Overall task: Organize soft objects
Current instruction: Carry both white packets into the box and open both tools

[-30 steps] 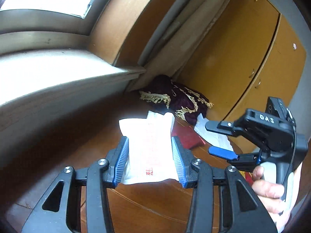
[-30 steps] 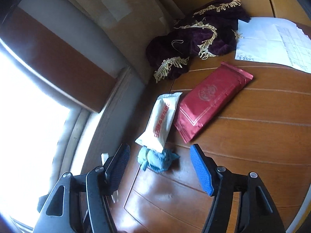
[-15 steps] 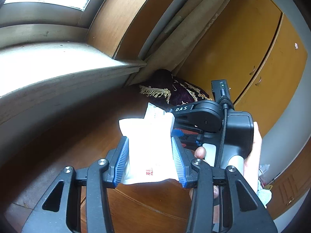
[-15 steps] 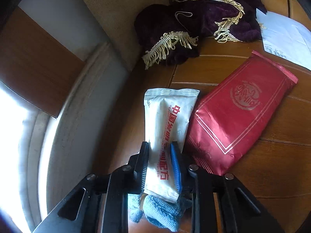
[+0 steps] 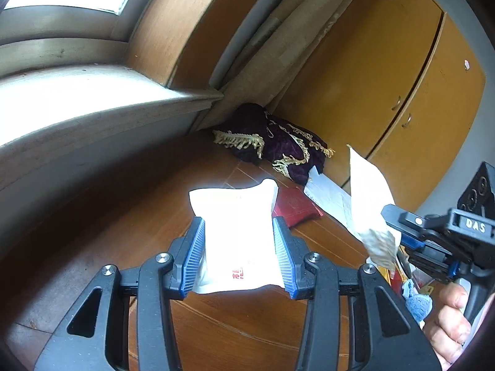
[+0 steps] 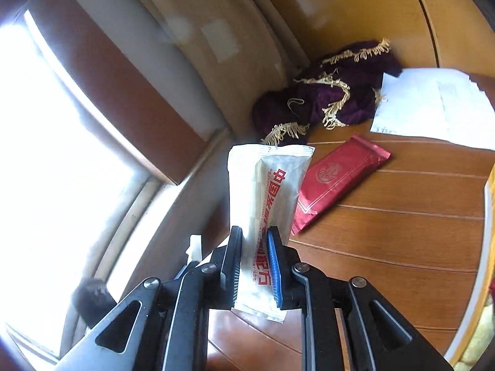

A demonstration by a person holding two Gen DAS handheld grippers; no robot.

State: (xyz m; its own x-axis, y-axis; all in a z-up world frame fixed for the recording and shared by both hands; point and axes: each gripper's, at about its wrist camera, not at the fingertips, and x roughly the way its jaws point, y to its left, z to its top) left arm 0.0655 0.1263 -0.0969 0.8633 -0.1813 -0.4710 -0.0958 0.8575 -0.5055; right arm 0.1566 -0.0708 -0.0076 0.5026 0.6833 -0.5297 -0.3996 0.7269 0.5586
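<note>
My left gripper [image 5: 238, 221] is shut on a white soft packet [image 5: 235, 247] held above the wooden table [image 5: 235, 324]. My right gripper [image 6: 253, 262] is shut on a second white packet with red characters [image 6: 269, 198], which stands upright, lifted off the table. In the left wrist view this packet [image 5: 368, 204] sticks up from the right gripper [image 5: 399, 232] at the right. A red packet [image 6: 337, 182] lies flat on the table beyond it. A small blue cloth [image 5: 416, 301] shows below the right gripper, beside a person's hand [image 5: 448, 324].
A purple velvet cloth with gold fringe [image 6: 324, 102] is bunched in the far corner against the curtain. White paper sheets [image 6: 433, 105] lie to its right. A window sill [image 5: 92, 108] runs along the left. Yellow cupboard doors [image 5: 386, 92] stand behind the table.
My right gripper closed on the white packet with red characters and lifted it off the table and away from the blue cloth. My left gripper kept its packet and barely moved.
</note>
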